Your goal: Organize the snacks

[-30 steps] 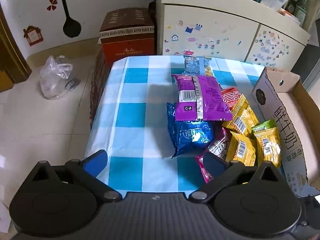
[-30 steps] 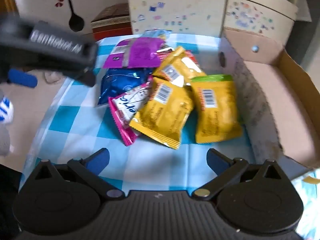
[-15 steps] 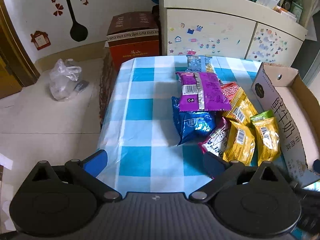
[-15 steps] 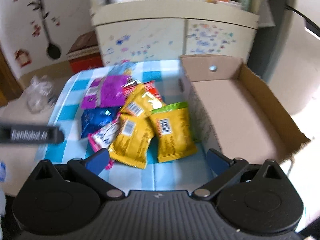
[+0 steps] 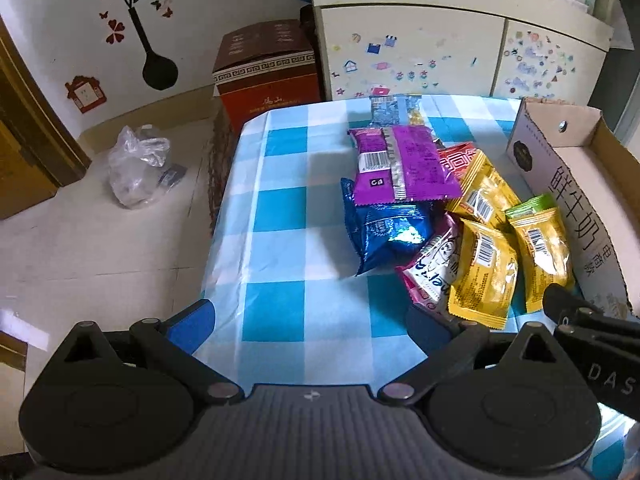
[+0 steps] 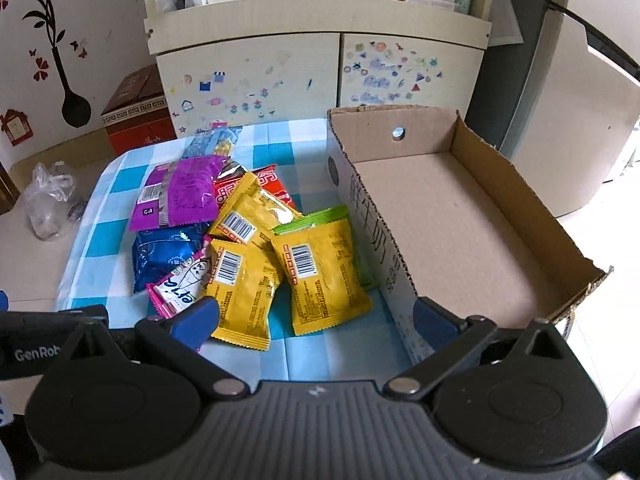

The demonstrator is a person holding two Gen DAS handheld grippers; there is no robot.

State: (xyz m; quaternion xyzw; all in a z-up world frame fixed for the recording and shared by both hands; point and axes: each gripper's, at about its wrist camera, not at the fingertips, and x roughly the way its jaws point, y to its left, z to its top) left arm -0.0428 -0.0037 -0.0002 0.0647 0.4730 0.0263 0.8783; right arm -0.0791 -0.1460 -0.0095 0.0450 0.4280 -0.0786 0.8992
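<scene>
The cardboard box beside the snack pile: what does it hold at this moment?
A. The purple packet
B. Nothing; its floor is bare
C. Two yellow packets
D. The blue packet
B. In the right wrist view the cardboard box shows only bare brown floor, while the purple packet, the blue packet and the yellow packets all lie outside it on the checked tablecloth.
</scene>
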